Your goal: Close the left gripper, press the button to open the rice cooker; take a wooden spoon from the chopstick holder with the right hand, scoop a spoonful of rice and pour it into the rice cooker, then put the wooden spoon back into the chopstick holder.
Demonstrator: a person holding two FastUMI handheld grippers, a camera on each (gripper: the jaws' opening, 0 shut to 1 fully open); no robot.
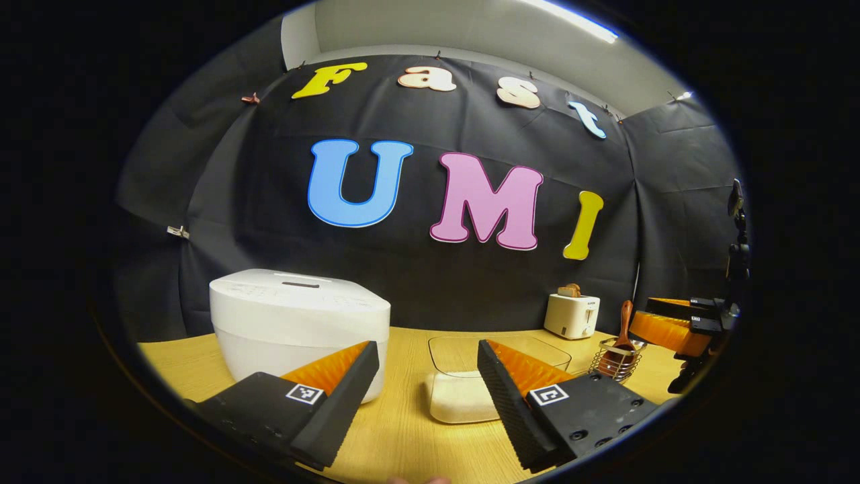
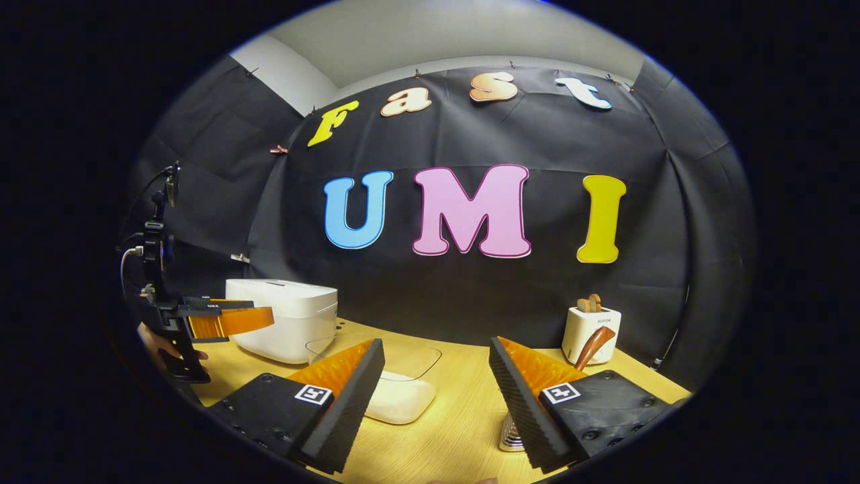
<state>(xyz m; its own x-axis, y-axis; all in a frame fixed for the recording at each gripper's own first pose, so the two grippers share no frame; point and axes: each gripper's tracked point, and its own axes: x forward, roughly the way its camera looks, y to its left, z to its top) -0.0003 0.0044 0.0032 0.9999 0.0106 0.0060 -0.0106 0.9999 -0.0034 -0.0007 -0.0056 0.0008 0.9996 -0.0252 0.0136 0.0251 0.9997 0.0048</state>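
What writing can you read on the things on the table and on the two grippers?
No text is legible enough to quote.
Toaster: a small mark on its front, too small to read.
Rice cooker: faint marks on the lid, too blurred to read.
Left gripper and right gripper: square black-and-white code tags, a pattern, no words.

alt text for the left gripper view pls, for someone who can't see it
The left gripper hangs open above a light wooden table, facing a closed white rice cooker and a clear glass container of white rice. Further right stand a wire chopstick holder with a wooden spoon, a small white toaster, and the right gripper.
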